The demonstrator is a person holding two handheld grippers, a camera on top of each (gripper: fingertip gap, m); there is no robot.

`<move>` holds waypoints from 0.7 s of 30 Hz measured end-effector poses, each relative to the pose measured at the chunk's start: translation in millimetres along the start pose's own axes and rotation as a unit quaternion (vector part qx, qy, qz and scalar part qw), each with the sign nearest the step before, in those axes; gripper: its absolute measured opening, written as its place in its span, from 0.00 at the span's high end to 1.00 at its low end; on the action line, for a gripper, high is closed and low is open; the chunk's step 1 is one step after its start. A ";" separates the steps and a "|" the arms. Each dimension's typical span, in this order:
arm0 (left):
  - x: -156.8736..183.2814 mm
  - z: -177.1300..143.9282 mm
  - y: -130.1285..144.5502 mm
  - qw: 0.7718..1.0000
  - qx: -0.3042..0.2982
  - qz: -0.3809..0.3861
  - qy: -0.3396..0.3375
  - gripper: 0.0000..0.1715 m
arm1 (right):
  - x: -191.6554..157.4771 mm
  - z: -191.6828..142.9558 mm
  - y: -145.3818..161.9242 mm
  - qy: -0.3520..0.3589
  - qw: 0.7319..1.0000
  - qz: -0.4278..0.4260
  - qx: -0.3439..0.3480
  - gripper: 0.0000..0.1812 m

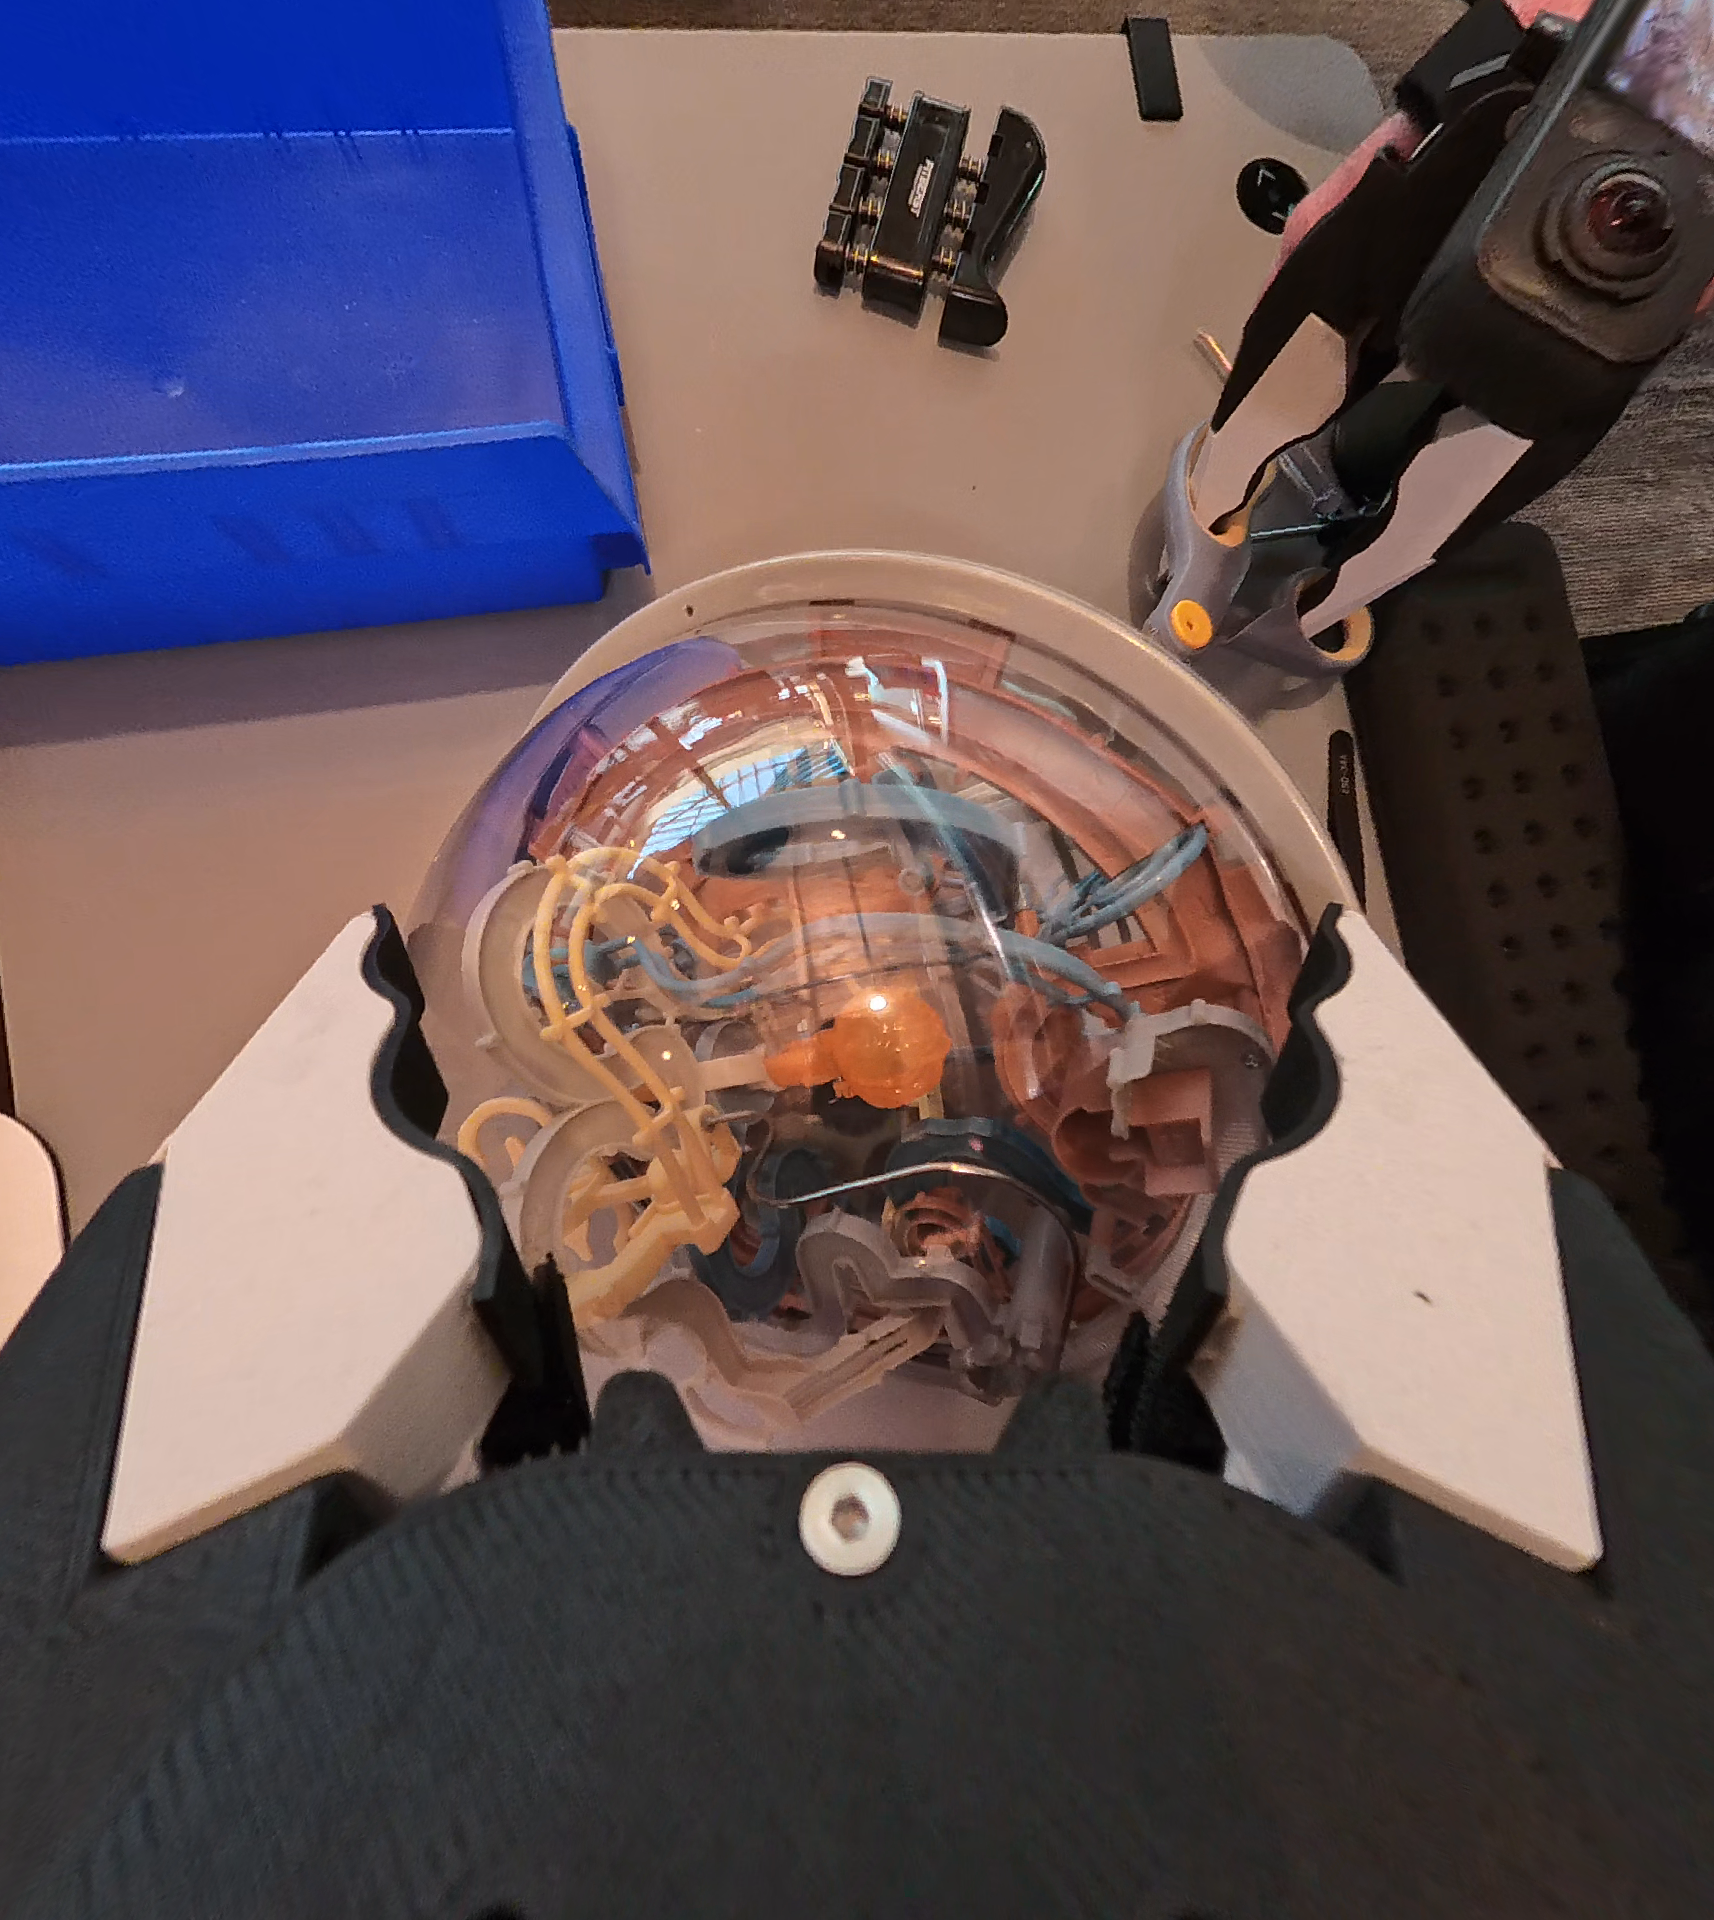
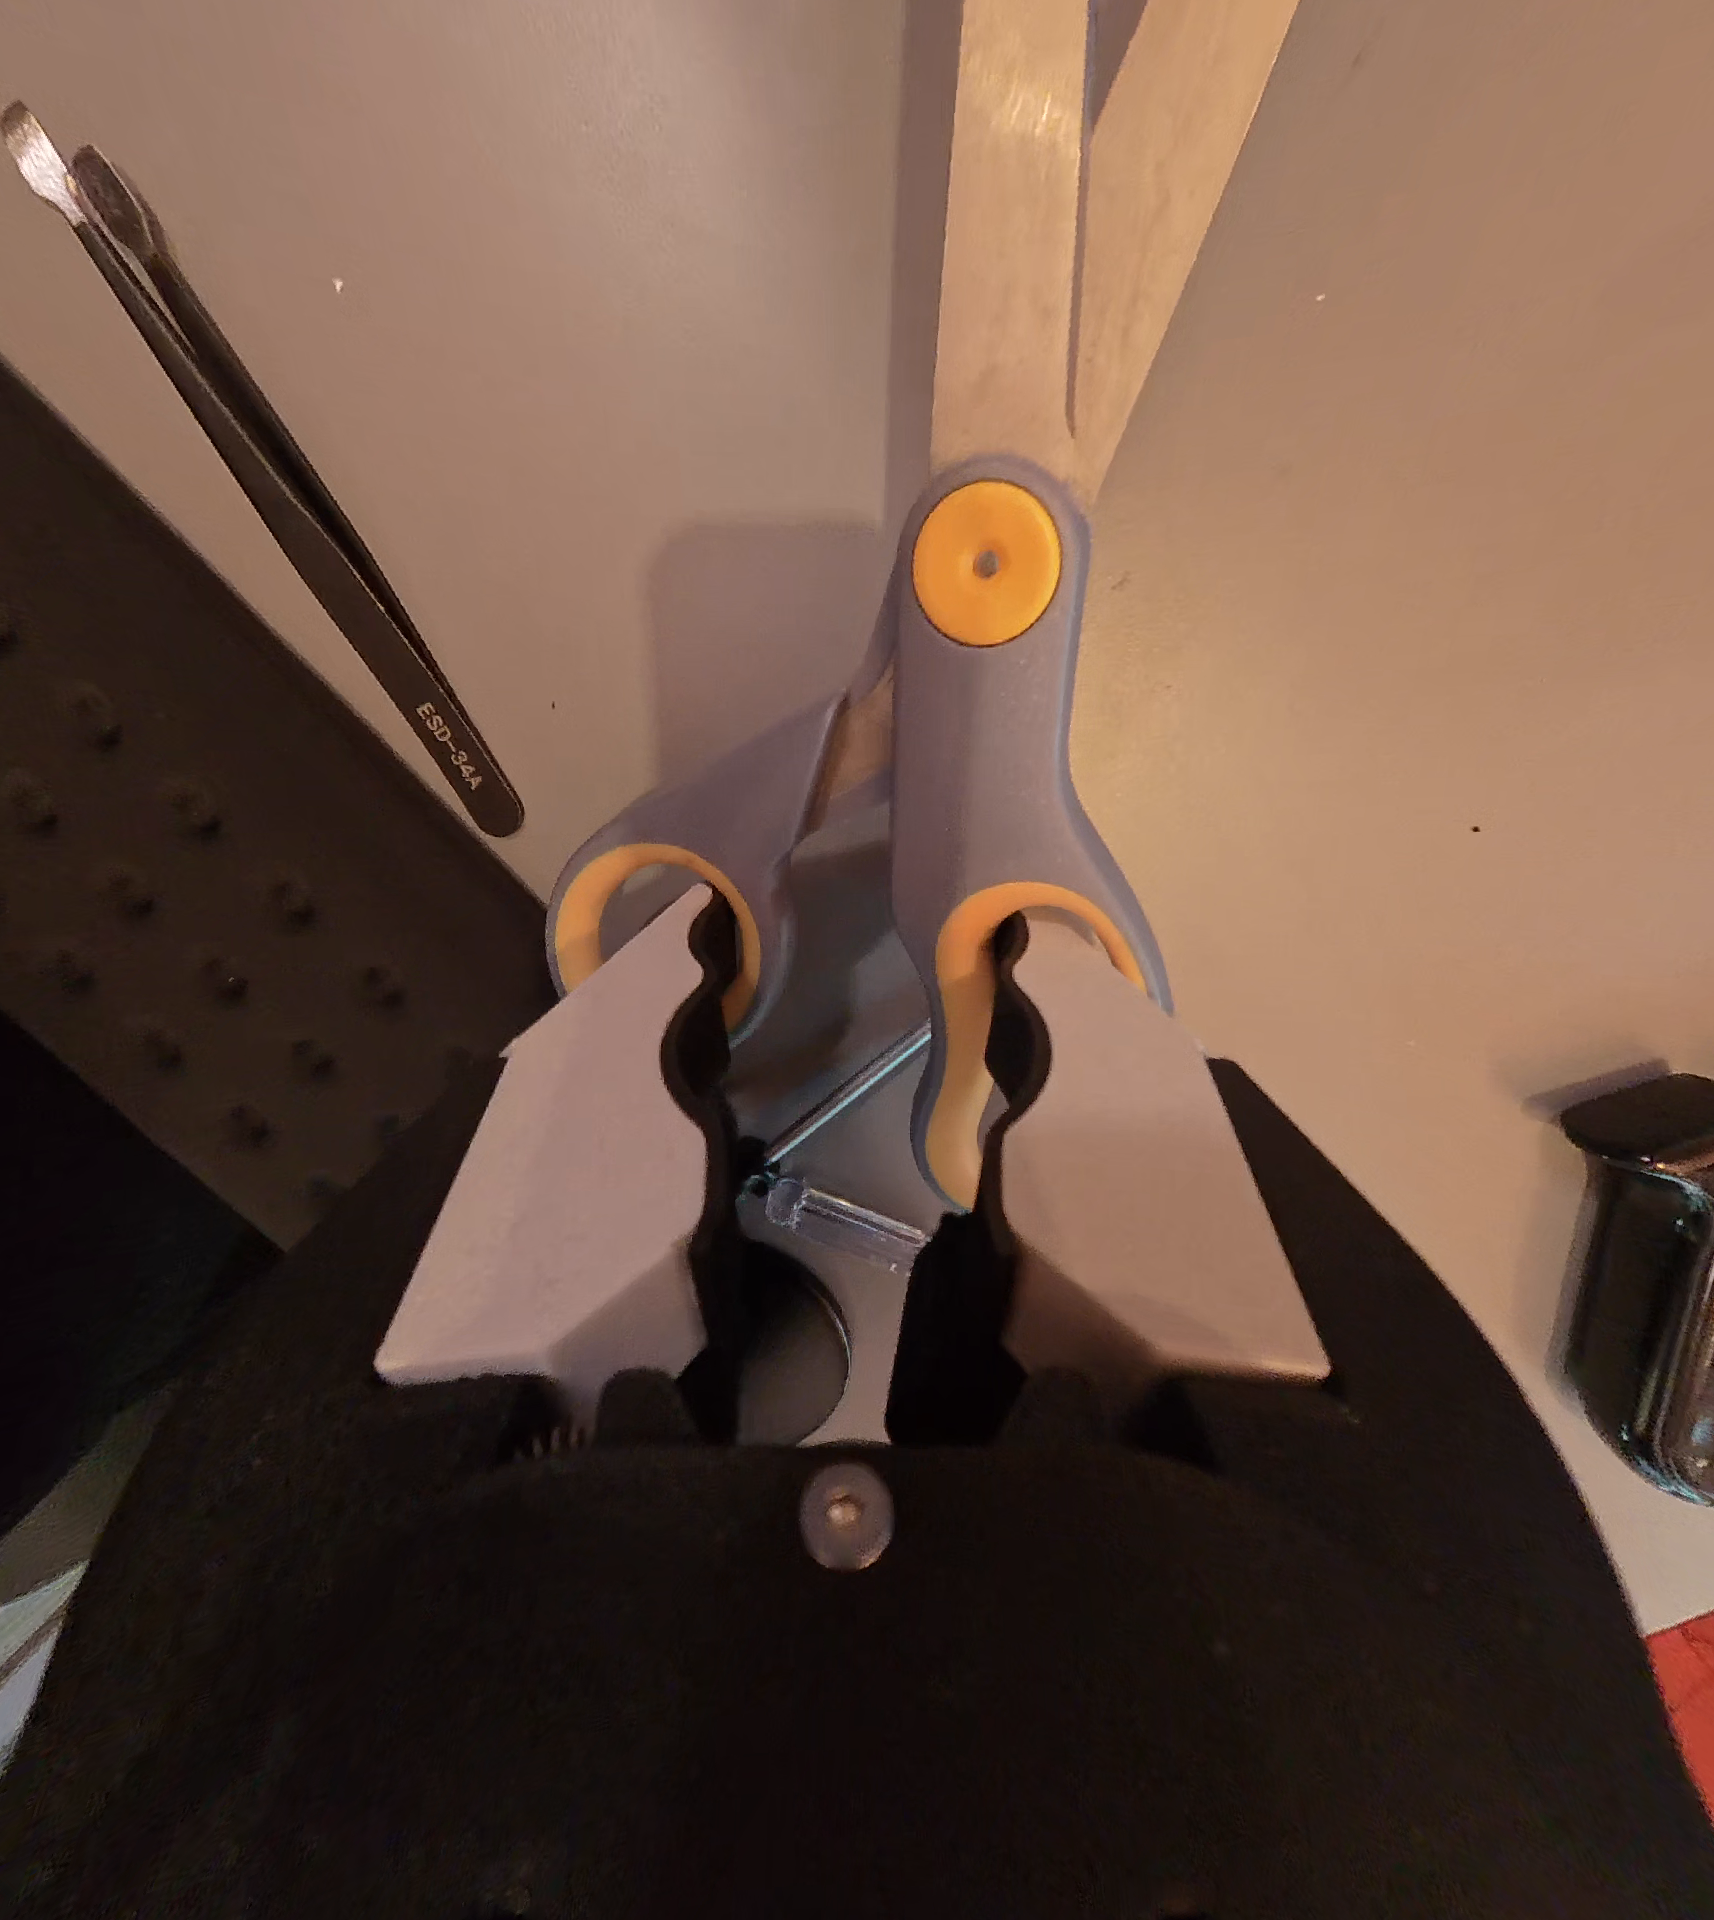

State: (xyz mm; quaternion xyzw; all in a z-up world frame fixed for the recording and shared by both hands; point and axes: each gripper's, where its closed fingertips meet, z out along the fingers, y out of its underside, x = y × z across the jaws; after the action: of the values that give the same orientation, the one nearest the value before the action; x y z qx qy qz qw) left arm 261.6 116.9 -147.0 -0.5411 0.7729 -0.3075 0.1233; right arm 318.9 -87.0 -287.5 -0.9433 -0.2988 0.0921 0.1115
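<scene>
My left gripper (image 1: pixel 858 920) is shut on a clear plastic maze ball (image 1: pixel 863 1039), one finger pressed on each side. The ball has a grey ring around it and yellow, blue and brown tracks inside. It sits on the pale table (image 1: pixel 780 468). My right gripper (image 2: pixel 858 920) has one fingertip in each finger loop of the grey and orange scissors (image 2: pixel 988 675) and pinches the loops' inner sides. The blades are slightly apart and point away. In the left wrist view, the right gripper (image 1: pixel 1284 561) and scissors (image 1: pixel 1191 623) are at the upper right, just beyond the ball.
A blue bin (image 1: pixel 240 343) stands at the back left. A black spring hand exerciser (image 1: pixel 926 208) lies behind the ball and shows in the right wrist view (image 2: pixel 1684 1299). Black tweezers (image 2: pixel 261 468) and a black studded mat (image 2: pixel 157 883) lie left of the scissors. A metal hex key (image 2: pixel 832 1117) lies under the handles. The gap from one gripper's tips to the other's is roughly 25 cm. Measured from the fingertips, the metal hex key (image 2: pixel 832 1117) is 5 cm or so from the right gripper and 30 cm from the left. My left wrist view (image 1: pixel 1279 526) looks at it from another angle.
</scene>
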 end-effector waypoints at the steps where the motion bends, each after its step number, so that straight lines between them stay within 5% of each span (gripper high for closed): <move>1: 1.1 0.6 0.0 1.000 -0.002 0.002 -0.004 0.08 | -0.7 0.5 0.0 -0.007 1.000 0.001 -0.003 0.75; 21: -0.1 8.5 -4.3 0.999 -0.039 0.016 -0.029 0.08 | 10.3 -2.2 0.8 -0.034 0.998 -0.029 -0.054 0.76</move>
State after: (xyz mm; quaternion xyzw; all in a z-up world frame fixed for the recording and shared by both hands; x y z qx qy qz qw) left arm 269.4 113.2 -151.0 -0.5416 0.7892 -0.2590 0.1296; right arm 328.1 -82.0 -286.7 -0.9353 -0.3341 0.1042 0.0532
